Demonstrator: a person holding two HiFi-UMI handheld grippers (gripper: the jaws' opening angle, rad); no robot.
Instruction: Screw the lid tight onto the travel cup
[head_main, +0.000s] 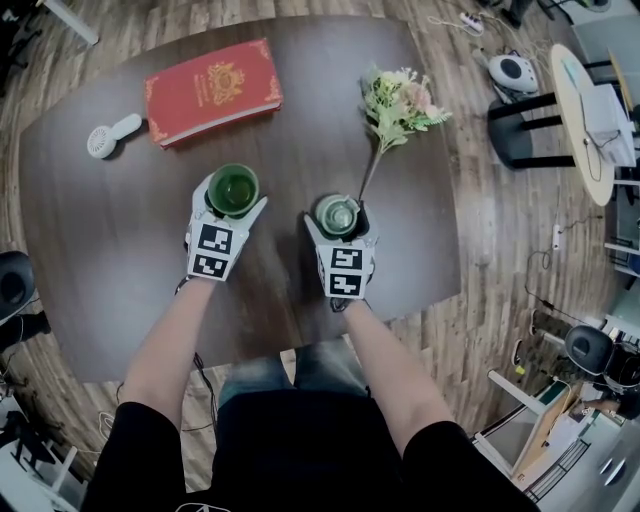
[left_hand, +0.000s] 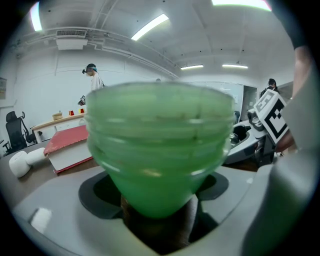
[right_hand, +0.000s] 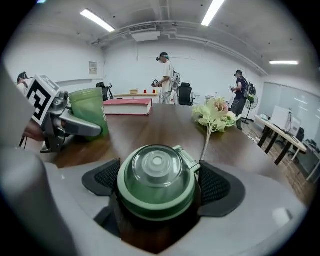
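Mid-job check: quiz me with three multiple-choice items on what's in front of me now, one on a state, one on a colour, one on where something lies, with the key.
1. How do the lid and the cup stand?
A) Lid screwed on.
B) Lid off, between the right gripper's jaws.
C) Lid dropped inside the cup.

2. What colour is the cup?
A) Blue.
B) Green.
C) White.

3. Where is the red book?
A) On the table, beyond the cup.
B) On top of the cup.
C) Under the lid.

Key:
1 B, the cup's mouth is open and the lid sits apart.
2 B, its wall shows green.
3 A, the head view shows it past the cup.
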